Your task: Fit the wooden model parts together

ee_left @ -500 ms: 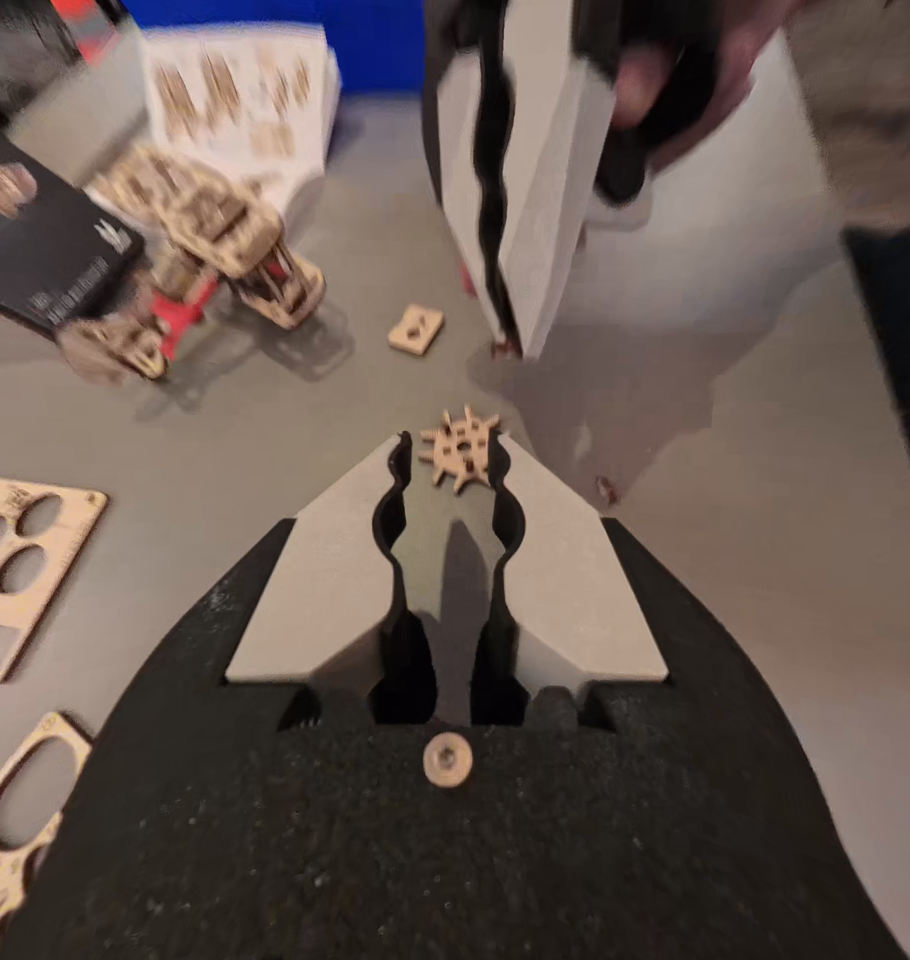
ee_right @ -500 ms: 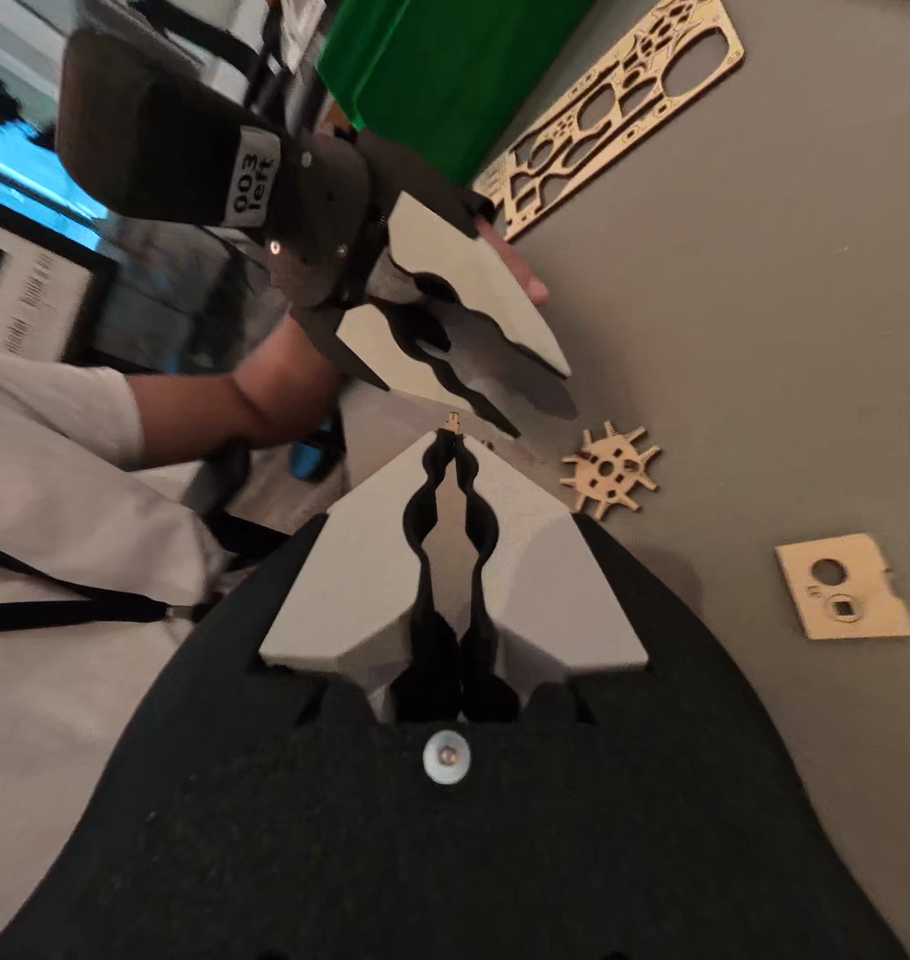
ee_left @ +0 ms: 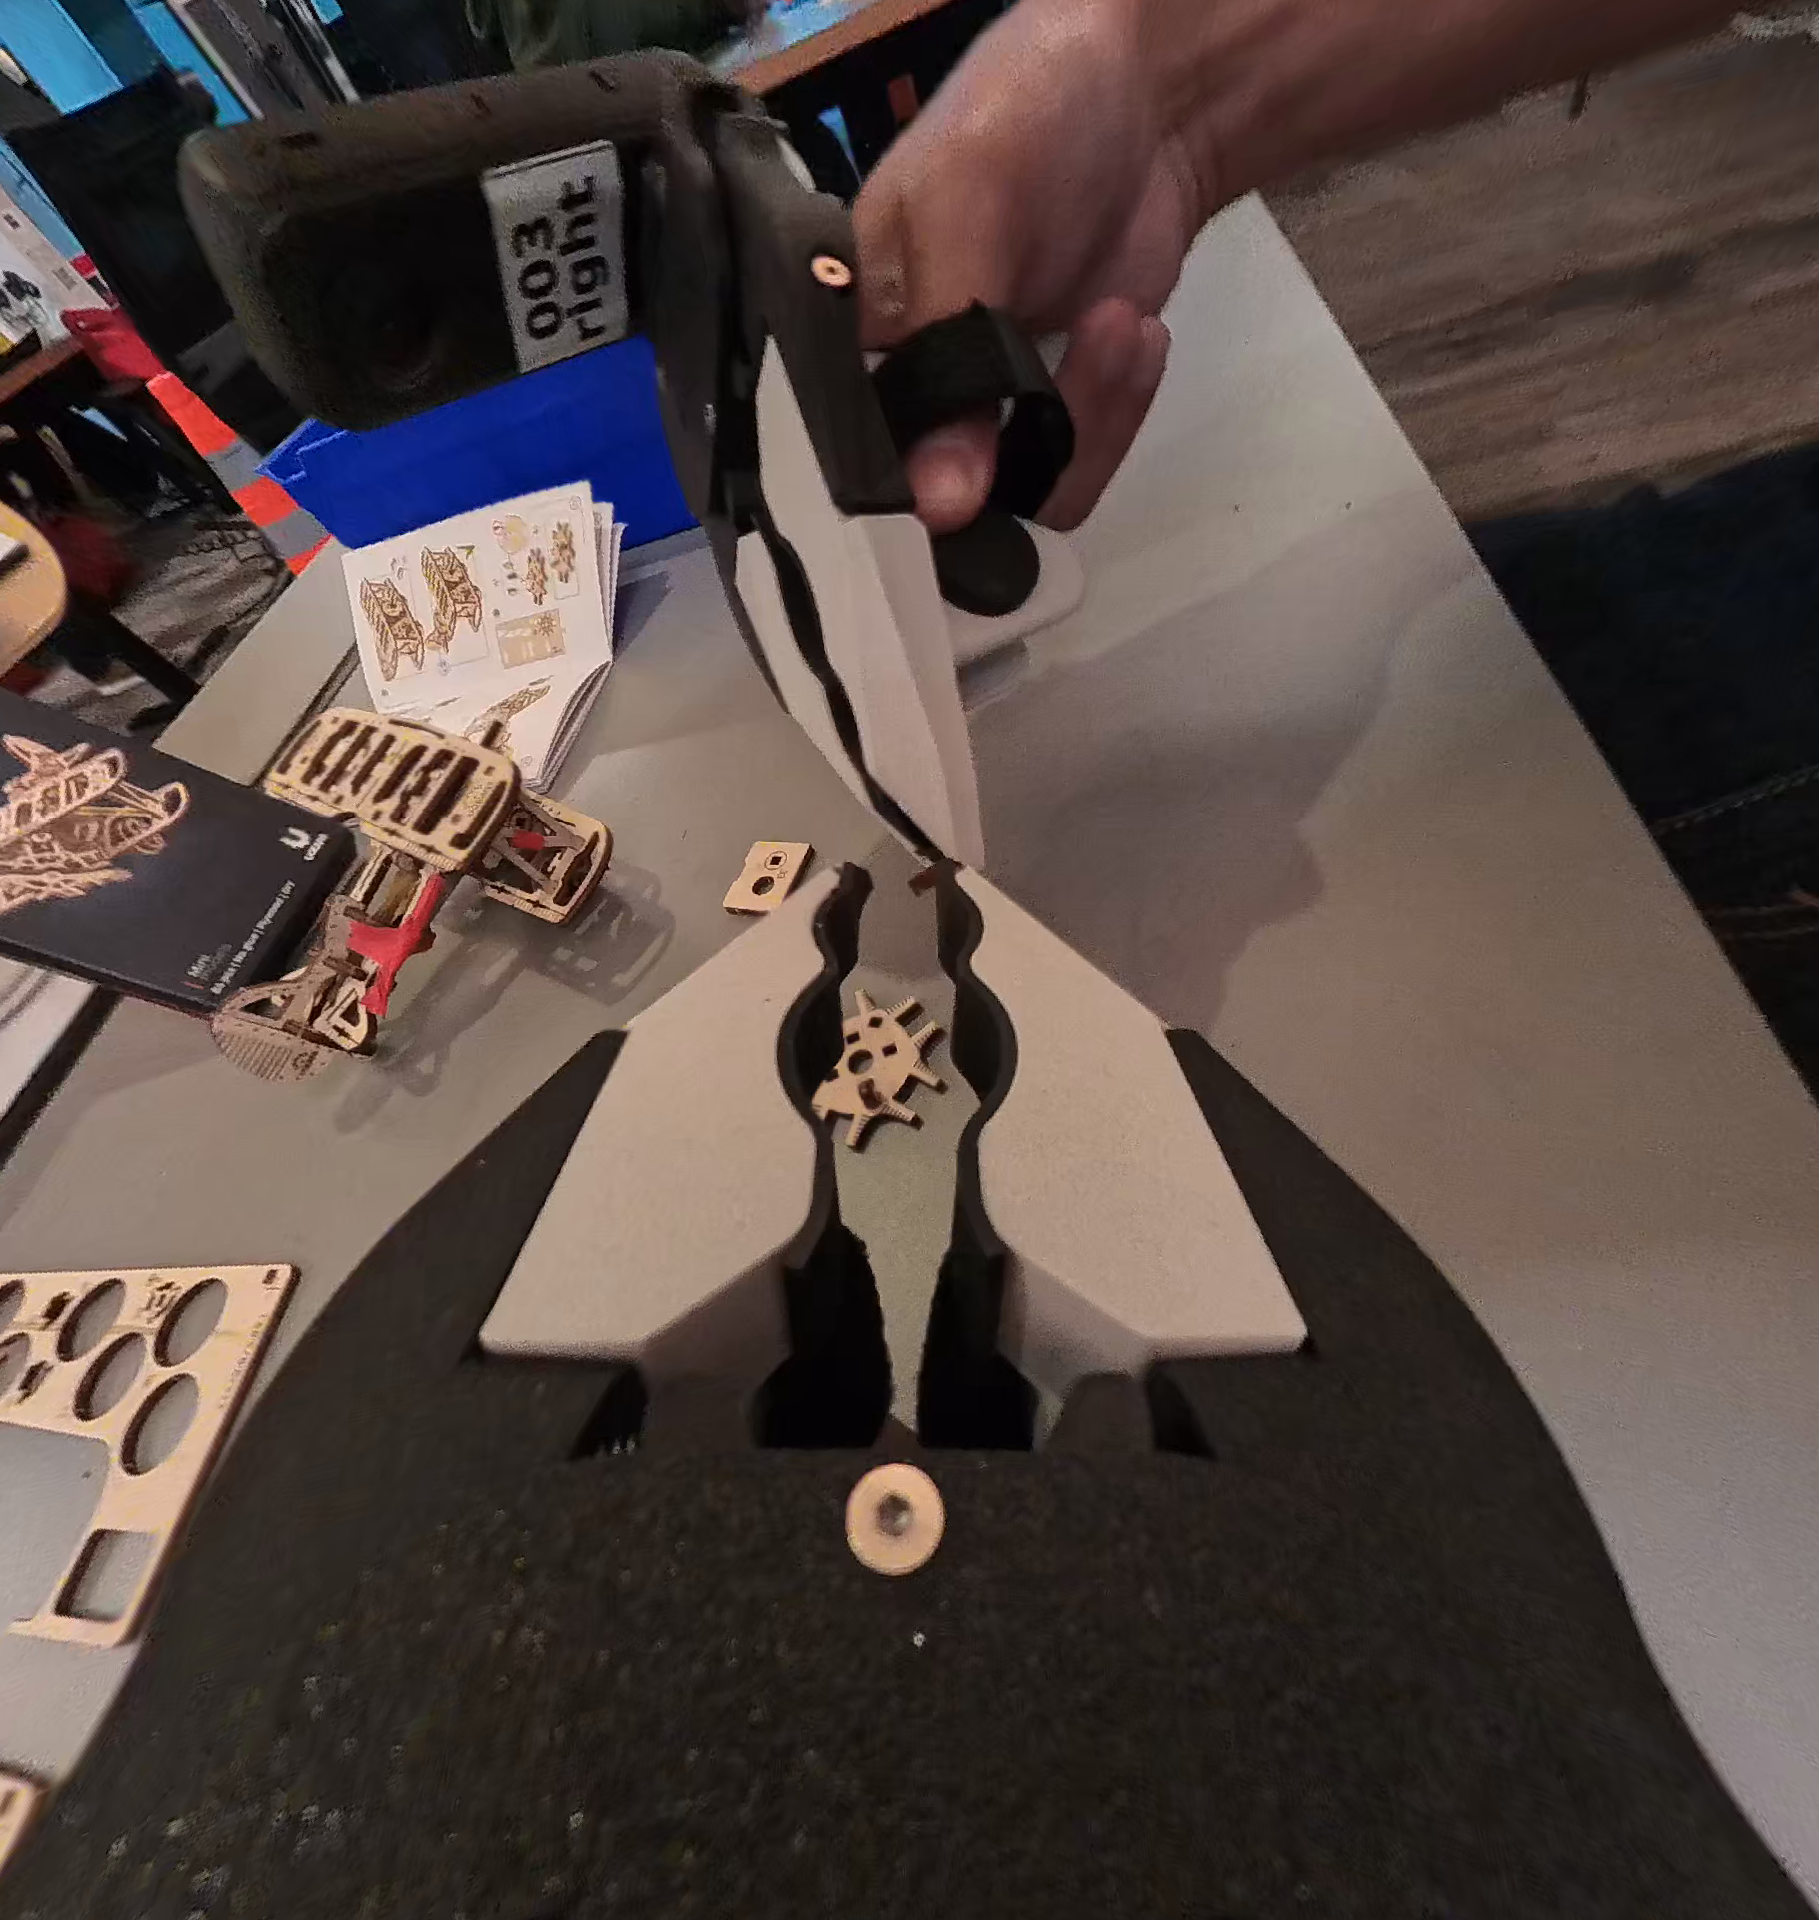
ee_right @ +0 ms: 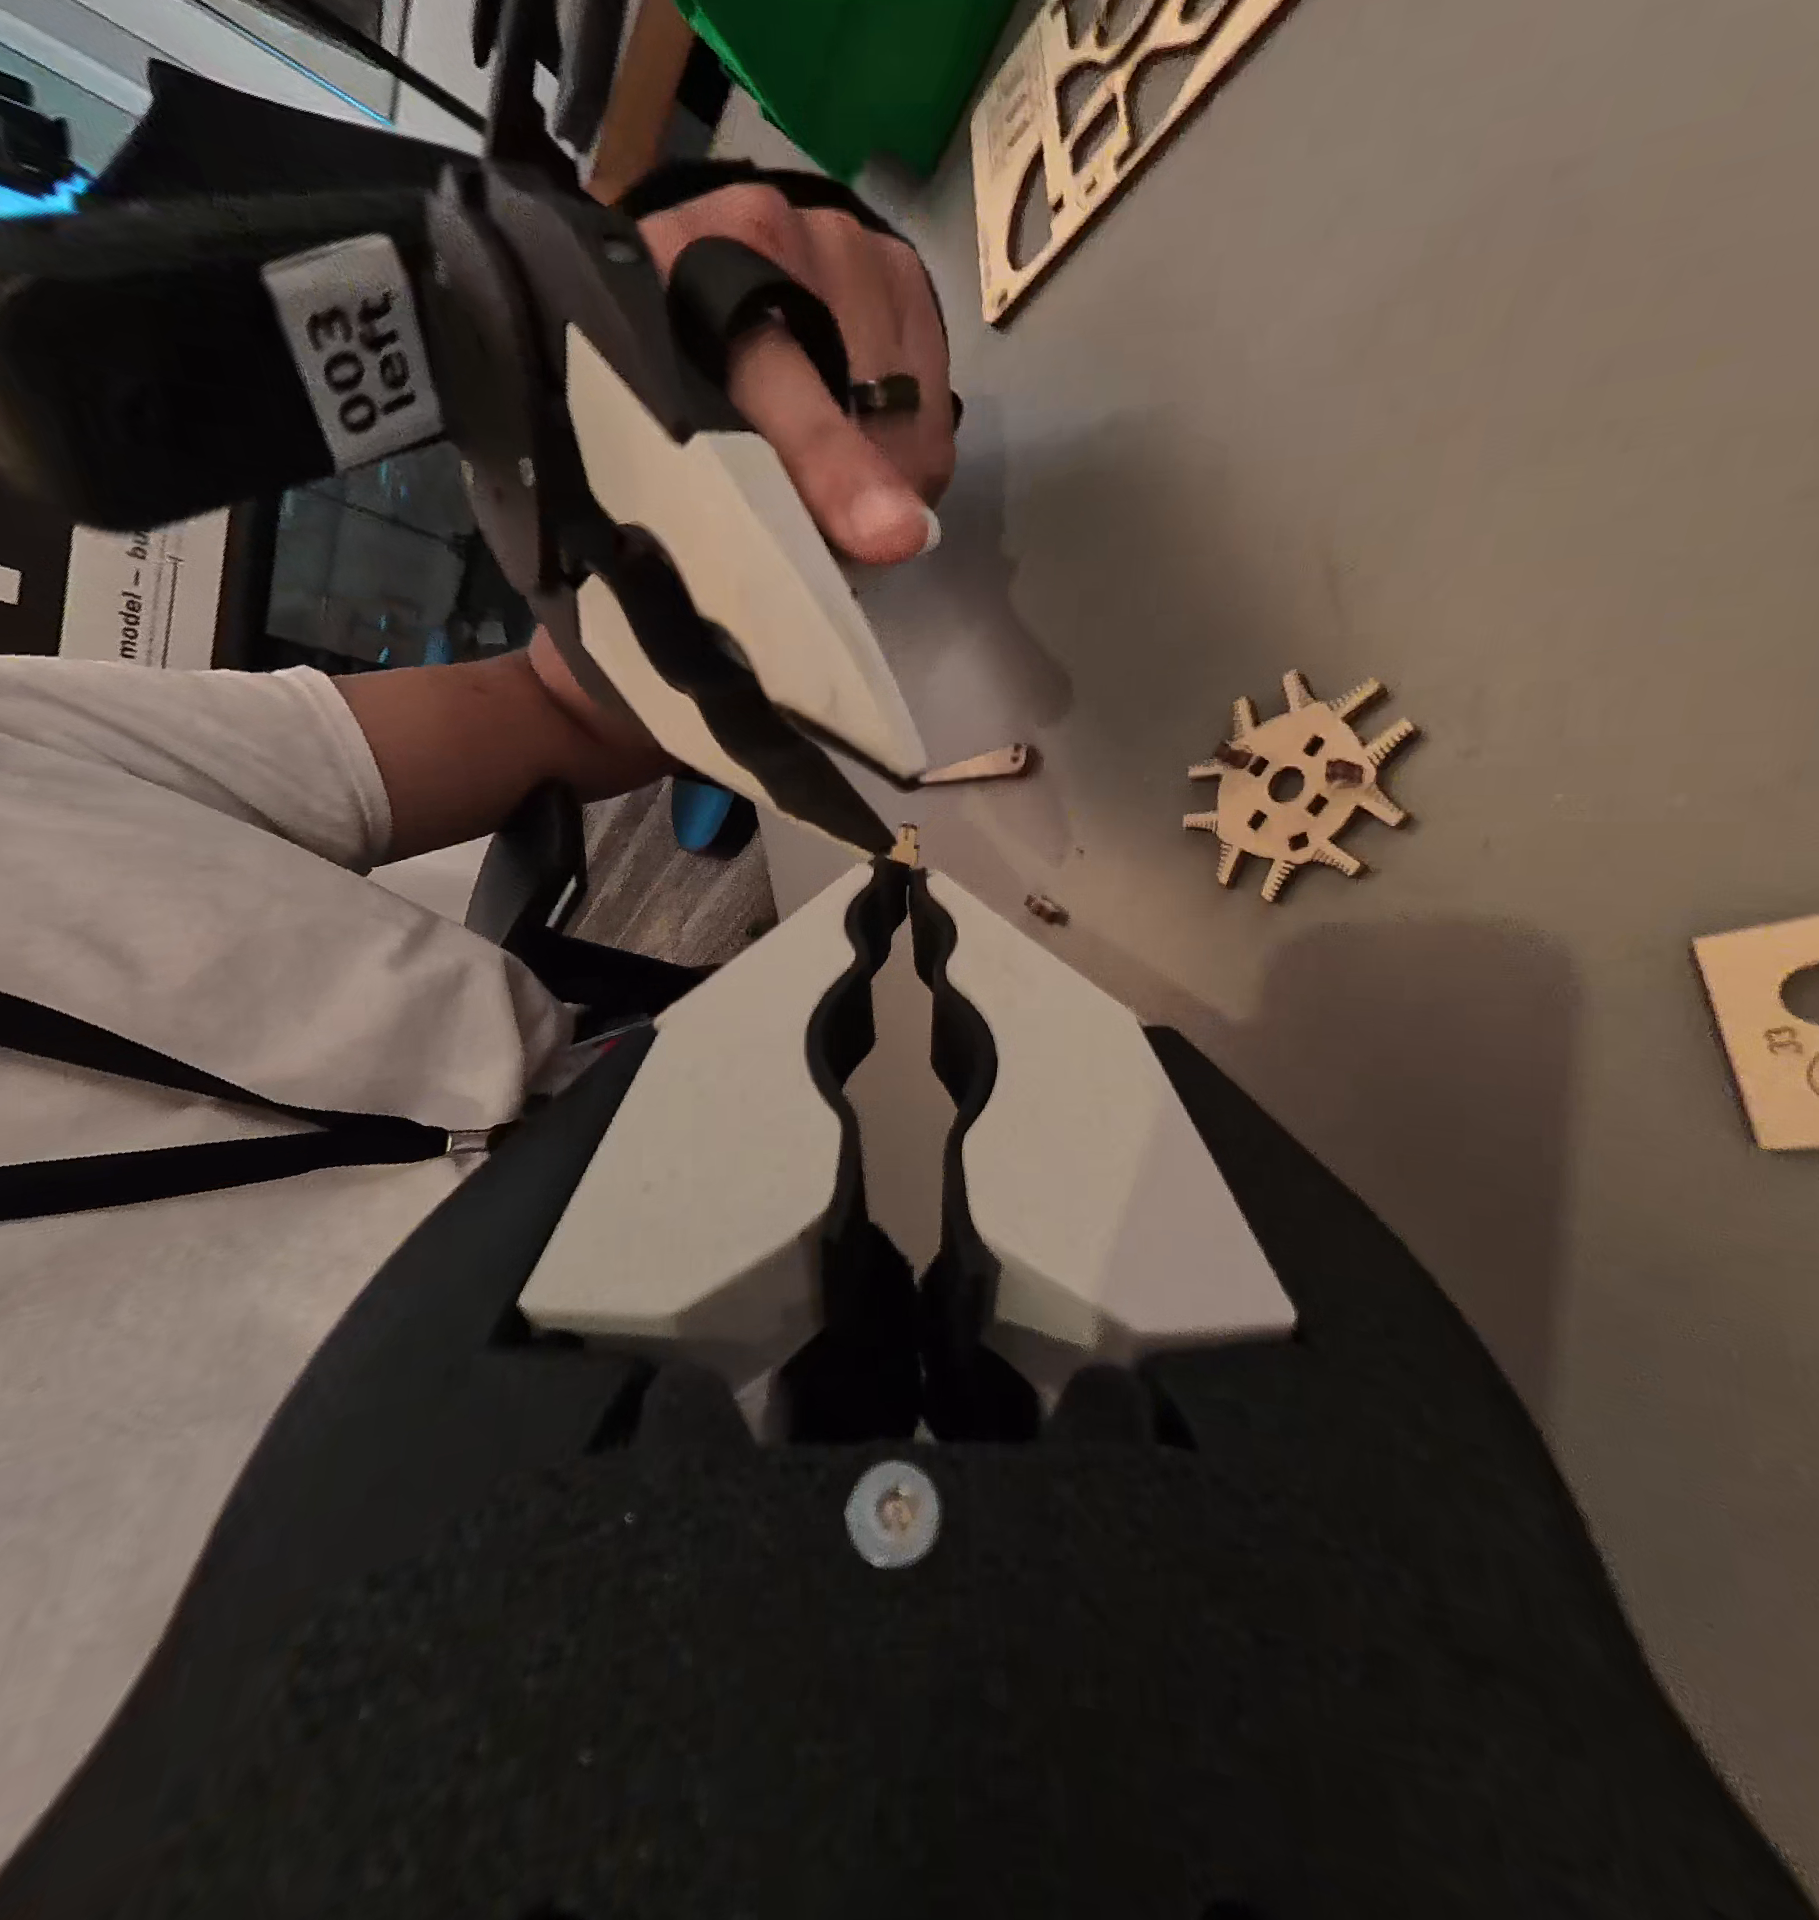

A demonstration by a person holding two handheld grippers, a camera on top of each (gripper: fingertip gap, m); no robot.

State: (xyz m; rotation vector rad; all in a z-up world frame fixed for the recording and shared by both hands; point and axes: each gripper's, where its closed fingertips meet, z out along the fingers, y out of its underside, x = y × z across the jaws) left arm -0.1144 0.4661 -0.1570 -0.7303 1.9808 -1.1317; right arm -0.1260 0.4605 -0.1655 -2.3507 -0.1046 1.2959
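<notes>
Peg (ee_right: 906, 837) upright, pinched by right gripper (ee_right: 900, 883)

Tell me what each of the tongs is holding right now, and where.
Right tongs pinch a tiny wooden peg at its lower end, by the very tips. Left tongs hold nothing.

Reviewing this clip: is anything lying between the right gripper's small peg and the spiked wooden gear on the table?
Nothing visible blocks it. The right gripper pinches a tiny wooden peg at its tips, and the spiked gear lies flat on bare grey table. The open left gripper hovers just above the gear.
</notes>
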